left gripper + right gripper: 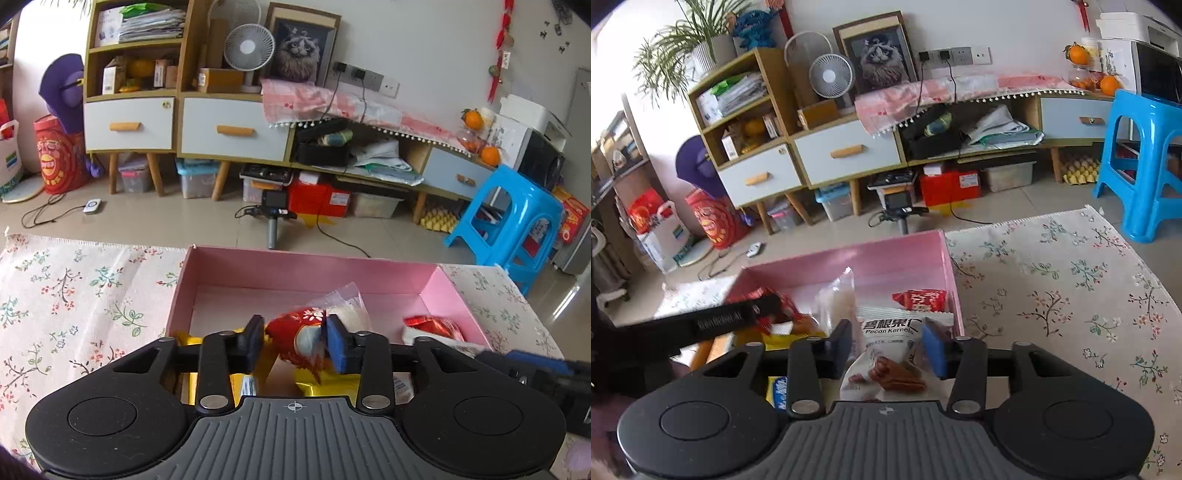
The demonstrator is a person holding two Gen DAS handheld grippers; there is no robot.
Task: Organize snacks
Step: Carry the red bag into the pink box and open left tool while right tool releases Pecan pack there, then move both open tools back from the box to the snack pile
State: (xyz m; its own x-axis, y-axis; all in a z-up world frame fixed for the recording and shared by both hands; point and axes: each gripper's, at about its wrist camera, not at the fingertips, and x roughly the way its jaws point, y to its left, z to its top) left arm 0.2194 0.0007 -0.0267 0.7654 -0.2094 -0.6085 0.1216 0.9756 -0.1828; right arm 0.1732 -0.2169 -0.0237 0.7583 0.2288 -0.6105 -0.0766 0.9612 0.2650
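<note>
my left gripper (pixel 295 341) hangs over the pink box (pixel 310 264) on the flowered cloth (pixel 74 295). its jaws stand parted, with a red snack packet (pixel 291 332) blurred between them; i see a gap at the left pad, while the right pad seems to touch the wrapper, so i read it as let go, not pinched. under the jaws lie yellow packets (pixel 325 384), and off to their right another red packet (pixel 432 326) sits in the box.

my right gripper (pixel 886 345) is over the same box, jaws parted around a white bag (pixel 886 354) printed "pecan kernel" under chinese characters; the pads stand clear of it on both sides. beyond the jaws lies a red packet (pixel 919 299), its print too small to read. to their left a clear bag (pixel 838 302) stands upright.
</note>
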